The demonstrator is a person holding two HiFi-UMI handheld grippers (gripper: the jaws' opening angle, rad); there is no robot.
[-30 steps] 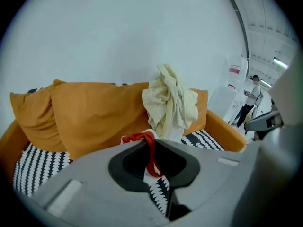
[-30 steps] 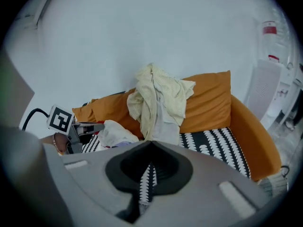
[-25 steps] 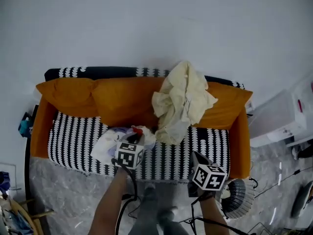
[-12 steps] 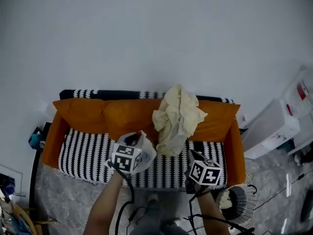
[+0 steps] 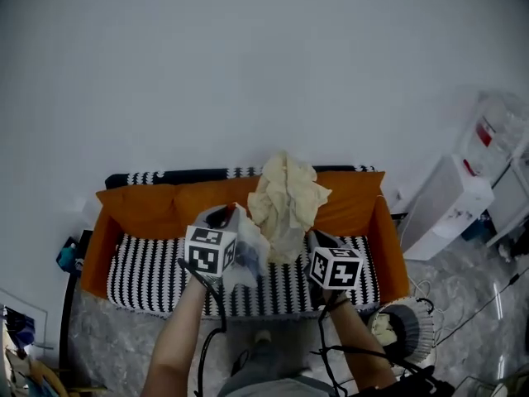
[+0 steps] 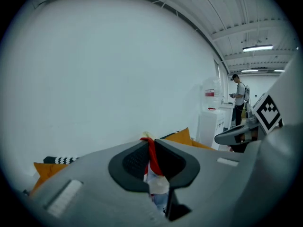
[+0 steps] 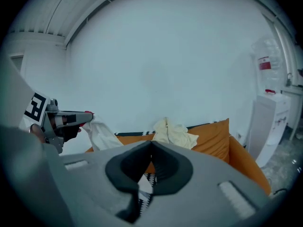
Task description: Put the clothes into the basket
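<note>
Two grippers were up in front of the sofa (image 5: 140, 263), and here was the picture. The left gripper (image 5: 223, 215) had its jaws clamped on a white garment (image 5: 250, 253) with a red edge, which hung clear of the striped seat. The right gripper (image 5: 319, 238) had its jaws pressed together with nothing between them.

No writing could be read. The cubes carried only black-and-white square markers, and the red label (image 7: 264, 63) on the clear bottle at the right was too small to make out.

A cream garment (image 5: 286, 197) lay draped over the orange back cushions. The basket (image 5: 425, 337) stood on the floor off the sofa's right end, beside the right forearm. Something pale sat inside it, hard to identify. Bare floor lay along the sofa front, and a white cabinet (image 5: 446, 209) closed in the far right.
</note>
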